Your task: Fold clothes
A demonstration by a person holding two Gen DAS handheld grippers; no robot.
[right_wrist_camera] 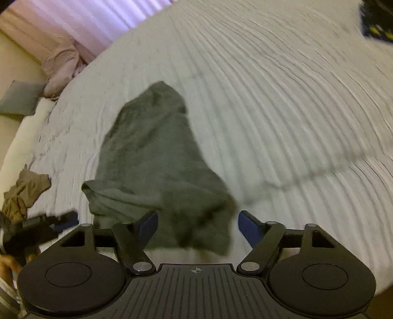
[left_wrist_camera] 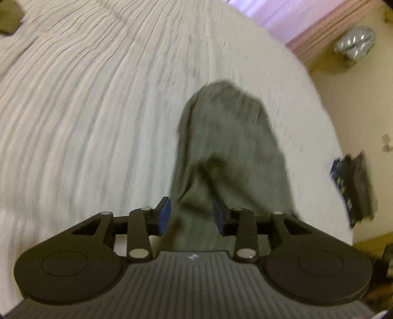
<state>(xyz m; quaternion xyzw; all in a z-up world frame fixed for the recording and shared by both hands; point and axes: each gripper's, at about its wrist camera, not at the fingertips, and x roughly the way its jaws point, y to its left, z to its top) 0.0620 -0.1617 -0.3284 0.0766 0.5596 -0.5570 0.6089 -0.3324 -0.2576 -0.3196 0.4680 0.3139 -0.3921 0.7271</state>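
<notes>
A: Start with what's closest. What are the two tools doing?

B: The left gripper [left_wrist_camera: 191, 216], black with blue pads, has its jaws standing apart with a clear gap; the dark grey-green soft cloth garment [left_wrist_camera: 228, 147] shows through that gap, but the pads do not press on it. The right gripper [right_wrist_camera: 197, 229] is the same: jaws spread wide, the garment's near edge [right_wrist_camera: 159, 159] lying between and below them, untouched as far as I can tell.

A: So nothing is held?

B: Nothing that I can see. Both views are blurred, yet daylight shows beside each pad.

A: And the garment itself?

B: It lies on the pale ribbed quilted bedcover [left_wrist_camera: 86, 110], a long bunched strip running away from the grippers, with a loose flap turned out at its near left corner in the right view. It looks limp and thick-woven, and creases easily. I'd judge it half folded: narrowed lengthwise, not yet squared off.

A: Why on the bed?

B: A broad, soft, flat surface suits laying cloth out.

A: Farther off?

B: A crumpled olive-brown garment [right_wrist_camera: 24, 193] at the bed's left edge, probably waiting its turn, and pinkish-mauve pleated curtains [right_wrist_camera: 81, 22] beyond.
</notes>
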